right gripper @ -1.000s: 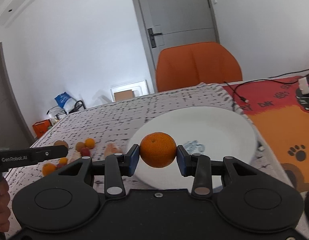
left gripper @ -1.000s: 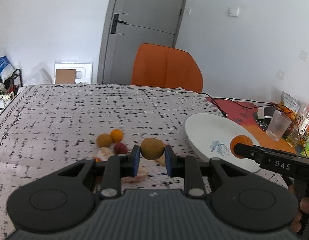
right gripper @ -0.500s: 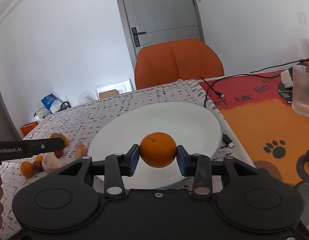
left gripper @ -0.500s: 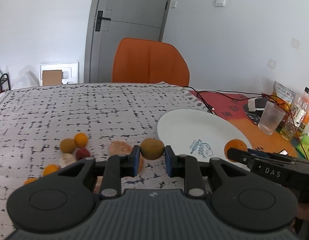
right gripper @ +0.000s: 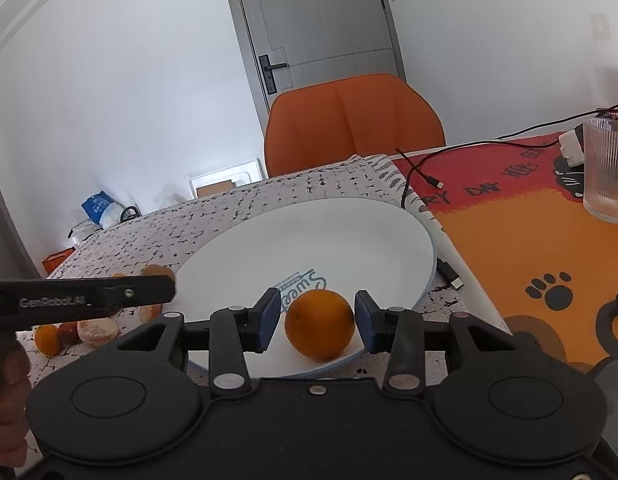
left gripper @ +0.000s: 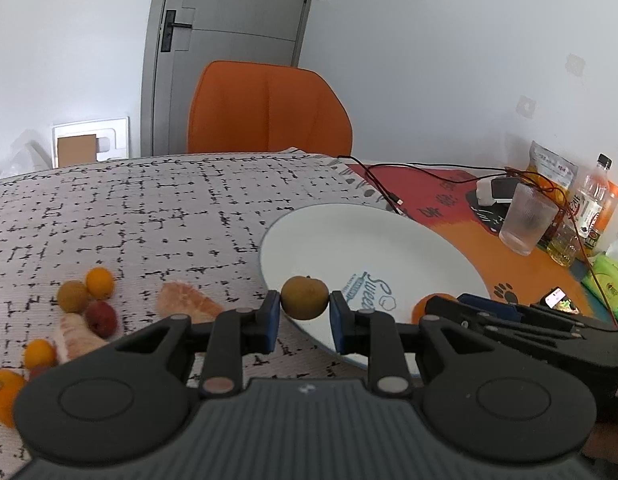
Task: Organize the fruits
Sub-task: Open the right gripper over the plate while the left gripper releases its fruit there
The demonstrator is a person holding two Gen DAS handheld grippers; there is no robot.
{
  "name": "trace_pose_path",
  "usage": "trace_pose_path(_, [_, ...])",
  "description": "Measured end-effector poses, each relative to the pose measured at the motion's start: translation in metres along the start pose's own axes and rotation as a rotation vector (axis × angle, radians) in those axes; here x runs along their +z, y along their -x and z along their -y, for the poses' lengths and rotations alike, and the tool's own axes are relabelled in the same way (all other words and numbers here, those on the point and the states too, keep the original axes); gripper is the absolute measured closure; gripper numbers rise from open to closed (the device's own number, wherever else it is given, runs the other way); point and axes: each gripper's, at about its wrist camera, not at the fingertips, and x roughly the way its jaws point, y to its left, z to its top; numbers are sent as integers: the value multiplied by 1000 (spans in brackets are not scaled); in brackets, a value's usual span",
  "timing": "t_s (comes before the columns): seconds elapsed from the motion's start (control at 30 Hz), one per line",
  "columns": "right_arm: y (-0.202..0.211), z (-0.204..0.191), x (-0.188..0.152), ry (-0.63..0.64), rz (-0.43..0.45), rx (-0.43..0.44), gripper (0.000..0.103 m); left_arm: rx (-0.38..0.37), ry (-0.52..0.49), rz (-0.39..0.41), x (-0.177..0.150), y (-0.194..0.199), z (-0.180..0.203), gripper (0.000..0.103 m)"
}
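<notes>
Right now your tabletop point(left gripper: 149, 208), under its black-flecked cloth, carries the white plate point(right gripper: 309, 236) toward its right side, with the loose fruit pile point(left gripper: 85, 304) well apart on the cloth to the left: small oranges, a reddish fruit and peeled segments.

On the plate's near edge sits the orange point(right gripper: 320, 324). Your right gripper point(right gripper: 316, 320) has just been opening; its jaws stand apart with a clear gap on the left side and the fruit between them, resting on the plate, no longer gripped. That drop looks done.

Your left gripper point(left gripper: 305, 310) is clenched on the brown-green fruit point(left gripper: 305, 297), carried above the plate's near-left rim, not yet set down.

So you are mid-delivery, I judge: one fruit placed, the second arriving. Next, draw the right gripper straight back without nudging the orange, since it is round and sits close to the rim, so it may roll off. Then bring the left one further over the plate, lower it near the surface and release gently, leaving space from the orange, before returning to the pile for more
</notes>
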Motion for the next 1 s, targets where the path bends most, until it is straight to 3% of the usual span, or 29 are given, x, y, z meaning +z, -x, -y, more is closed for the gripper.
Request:
trace_pose_path(0.4, [10, -9, -2, 13, 14, 0, 59, 12, 13, -8, 0, 5, 0, 72])
trace_pose_path(0.5, [11, -12, -1, 9, 13, -3, 50, 33, 37, -16, -1, 12, -9, 59])
trace_pose_path(0.57, [13, -16, -1, 17, 21, -9, 42, 54, 45, -11, -2, 18, -14, 44])
trace_pose_path(0.67, [15, -22, -1, 32, 26, -6, 38, 88, 57, 9, -3, 29, -22, 31])
trace_pose_path(0.83, [20, -32, -1, 50, 30, -6, 27, 135, 79, 36, -6, 47, -36, 20])
trace_pose_path(1.0, [24, -44, -2, 69, 34, -4, 15, 176, 107, 50, -12, 65, -51, 16])
